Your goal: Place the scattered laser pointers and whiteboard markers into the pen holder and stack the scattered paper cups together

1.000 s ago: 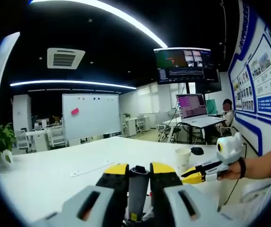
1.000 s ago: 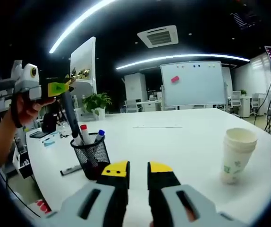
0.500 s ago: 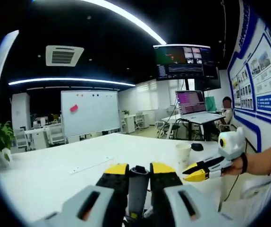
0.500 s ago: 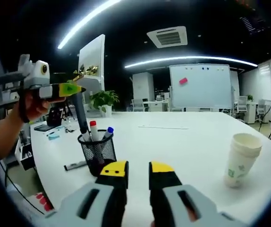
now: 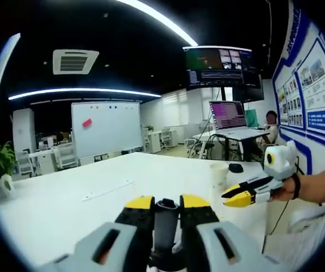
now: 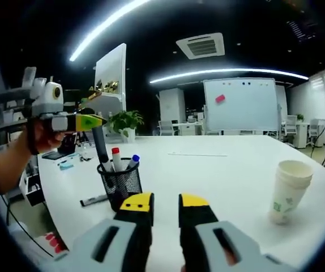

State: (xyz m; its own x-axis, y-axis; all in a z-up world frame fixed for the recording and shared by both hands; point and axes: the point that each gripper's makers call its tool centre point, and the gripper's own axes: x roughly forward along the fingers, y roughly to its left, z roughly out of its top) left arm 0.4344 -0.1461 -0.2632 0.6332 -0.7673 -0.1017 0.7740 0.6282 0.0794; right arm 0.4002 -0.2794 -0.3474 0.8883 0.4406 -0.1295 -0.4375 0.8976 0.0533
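Overhead, light strips (image 6: 111, 20) above white table (image 6: 219, 181)

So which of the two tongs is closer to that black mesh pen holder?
The left tongs, directly above the pen holder, lowering a dark marker into it. The right tongs sit empty, short of it.

Left tongs (image 5: 166, 205) clamp a dark marker (image 5: 165, 225) — upright.

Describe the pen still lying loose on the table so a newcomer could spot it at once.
On the white table find the black mesh pen holder. The loose pen lies flat just beside its base; unlike the pens standing upright in the holder, it is dark and on its side.
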